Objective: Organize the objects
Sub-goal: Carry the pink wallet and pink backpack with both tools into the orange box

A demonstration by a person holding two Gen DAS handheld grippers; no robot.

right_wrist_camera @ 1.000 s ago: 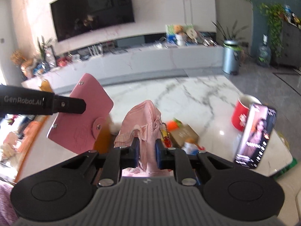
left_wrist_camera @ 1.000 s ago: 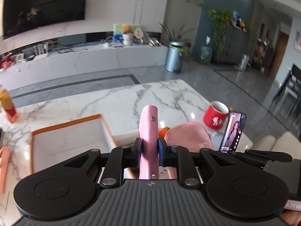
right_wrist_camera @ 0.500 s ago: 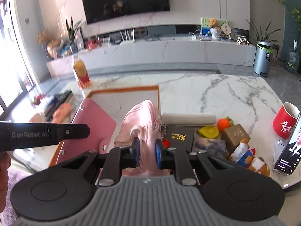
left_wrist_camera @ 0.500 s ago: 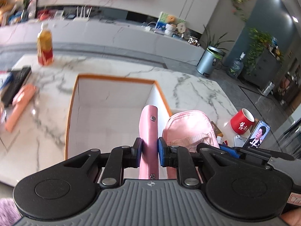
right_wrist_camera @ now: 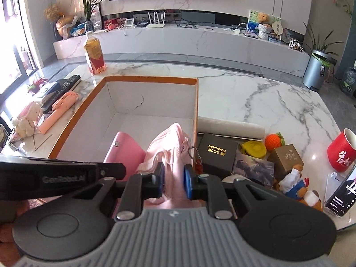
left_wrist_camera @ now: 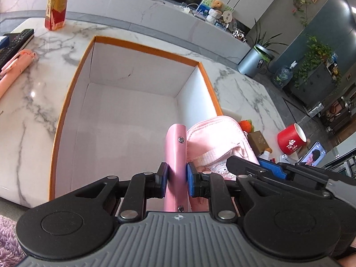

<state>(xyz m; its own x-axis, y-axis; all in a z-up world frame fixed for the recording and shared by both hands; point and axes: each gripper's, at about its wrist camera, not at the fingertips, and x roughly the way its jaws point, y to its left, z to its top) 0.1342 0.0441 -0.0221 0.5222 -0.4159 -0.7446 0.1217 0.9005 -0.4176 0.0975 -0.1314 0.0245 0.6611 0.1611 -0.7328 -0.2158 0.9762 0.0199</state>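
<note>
Both pink items hang over the near-right corner of the box (left_wrist_camera: 142, 51), an open carton w/ orange rim and matte white inside, nothing in it yet, standing on the marble worktop (right_wrist_camera: 255, 93). Left gripper (left_wrist_camera: 176, 181): jaws narrow, clamped hard on the pink wallet (left_wrist_camera: 175, 153), seen edge-on. Wallet looks like smooth faux leather, flat, fairly stiff, w/ metal snap studs; light, prob. a bit slick, but a thin rigid slab holds well when pinched across its faces near one edge, as here. Should drop flat w/o fuss. Right gripper (right_wrist_camera: 173, 181): jaws opening slightly, the pink pouch (right_wrist_camera: 169, 146) between the pads and bunched there. Pouch is soft quilted fabric w/ a zip, a bead chain and small red charm dangling on its right side. Light and floppy, so it sags and folds under its own weight; best held by a gathered fold or the top seam, not the chain. Nothing fragile in either, so a short drop seems OK. Risk, imo: chain snagging on the carton's right wall, since the pouch sits just beside it. Right of the box: black gift box (right_wrist_camera: 217, 153) w/ gold lettering, glossy and rigid; knitted orange toy (right_wrist_camera: 274, 141); red ceramic mug (right_wrist_camera: 341, 154) far right, hard and breakable. Left of the box: pink folded tool, remote, bottle of tea at the far side.
</note>
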